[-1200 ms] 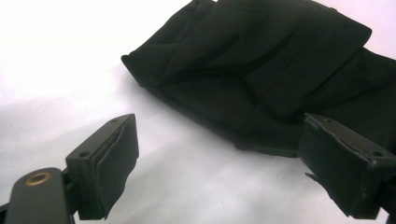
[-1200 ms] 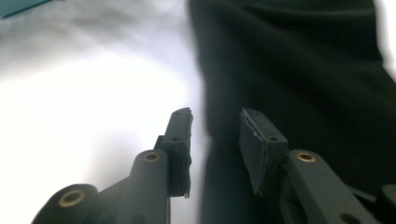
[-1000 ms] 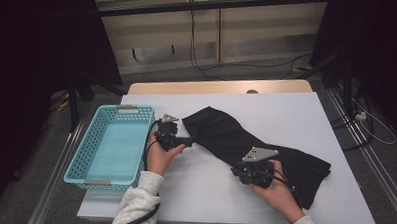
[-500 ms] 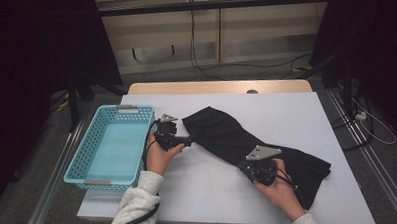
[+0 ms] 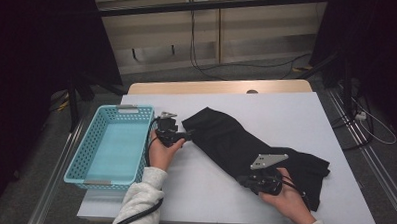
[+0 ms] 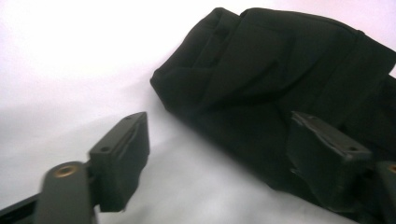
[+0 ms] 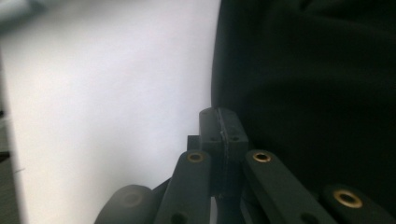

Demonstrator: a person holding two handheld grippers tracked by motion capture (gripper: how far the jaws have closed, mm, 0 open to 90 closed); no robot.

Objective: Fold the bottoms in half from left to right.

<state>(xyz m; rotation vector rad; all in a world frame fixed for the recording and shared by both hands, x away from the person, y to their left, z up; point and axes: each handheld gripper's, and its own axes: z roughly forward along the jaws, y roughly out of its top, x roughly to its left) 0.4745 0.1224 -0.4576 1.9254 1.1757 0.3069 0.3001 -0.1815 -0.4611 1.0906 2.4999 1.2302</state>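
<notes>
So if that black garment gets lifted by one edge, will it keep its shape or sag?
Probably sag: the black garment lies in soft folds and creases on the white table, so it looks limp. It seems light, likely trailing and unfolding. Matte cloth should not slip much.

Black cloth (image 5: 235, 143) looking soft, matt. Blue basket (image 5: 110, 146) looking plastic, full of holes. Table top (image 5: 286, 115) looking white, smooth. Gripper jaws looking black, matt.

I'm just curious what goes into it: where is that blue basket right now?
In the high view the blue basket sits on the table's left side, just left of the left gripper, with the black cloth farther right.
</notes>
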